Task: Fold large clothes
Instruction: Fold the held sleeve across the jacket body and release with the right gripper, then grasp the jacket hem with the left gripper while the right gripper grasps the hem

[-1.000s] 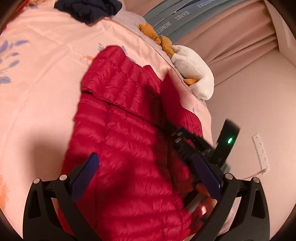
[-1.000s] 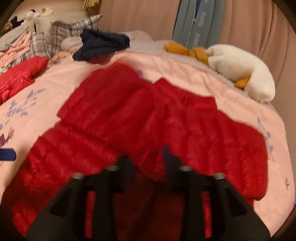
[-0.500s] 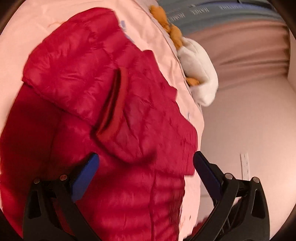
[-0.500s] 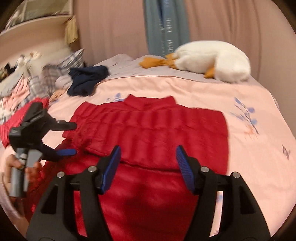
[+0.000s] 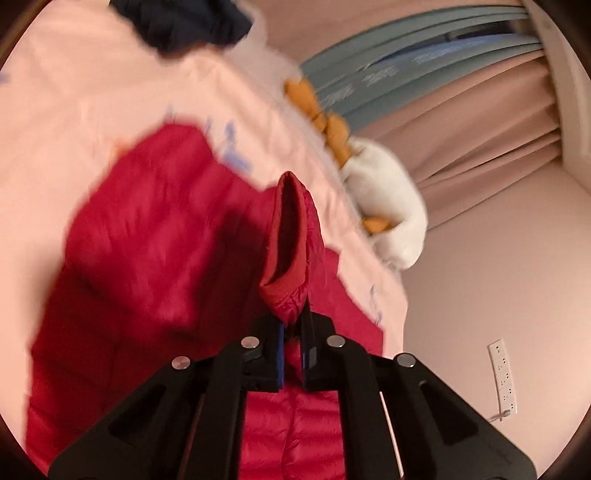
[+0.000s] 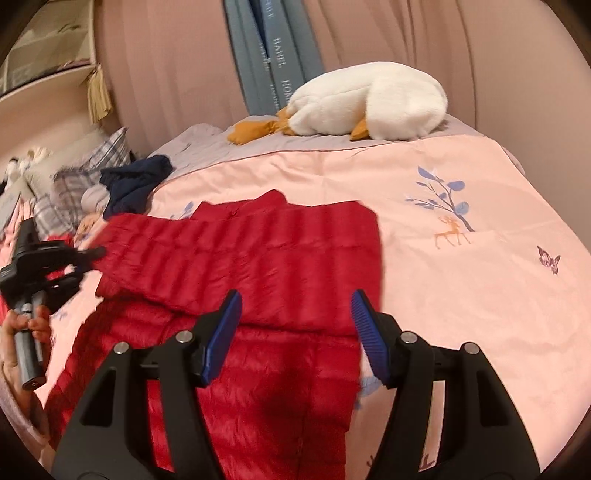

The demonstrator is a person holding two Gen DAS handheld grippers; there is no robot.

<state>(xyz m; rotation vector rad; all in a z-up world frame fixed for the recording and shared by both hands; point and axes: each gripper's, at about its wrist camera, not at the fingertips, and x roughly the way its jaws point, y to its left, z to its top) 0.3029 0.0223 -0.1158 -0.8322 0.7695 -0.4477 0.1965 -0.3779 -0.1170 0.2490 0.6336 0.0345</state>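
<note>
A red quilted down jacket lies spread on the pink bed cover, with one sleeve folded across its body. My left gripper is shut on the sleeve cuff and holds it lifted above the jacket. In the right wrist view the left gripper shows at the jacket's left edge, pinching the sleeve end. My right gripper is open and empty, hovering over the jacket's lower middle.
A white plush goose lies at the far side of the bed. A dark navy garment and plaid pillows lie at the far left. Curtains hang behind. A wall power strip shows beyond the bed edge.
My left gripper has closed on the sleeve cuff and lifted it. My right gripper, shut on the jacket a second ago, has opened and pulled back above it.
</note>
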